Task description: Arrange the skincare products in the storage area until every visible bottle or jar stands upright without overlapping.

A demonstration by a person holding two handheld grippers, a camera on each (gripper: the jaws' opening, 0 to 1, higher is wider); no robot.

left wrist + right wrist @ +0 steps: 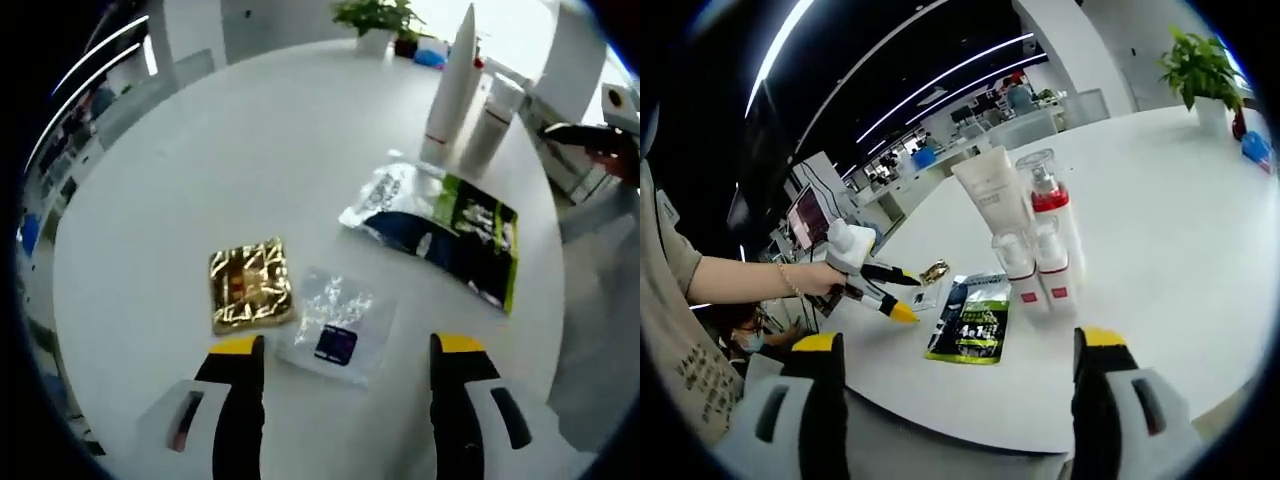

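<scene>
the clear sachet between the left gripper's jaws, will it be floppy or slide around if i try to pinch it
The clear sachet lies flat and crinkled on the white table, so it probably flexes rather than holding its shape. Its glossy film on that smooth top may skid when pushed. It looks thin, so open jaws of the left gripper may struggle to get under an edge.

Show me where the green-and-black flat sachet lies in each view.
Left gripper view: green-and-black flat sachet right of centre, flat on the round white table, below the tall white tube.
Right gripper view: sachet lower centre, near the table's edge.
Shared landmark: the tall white tube.
</scene>
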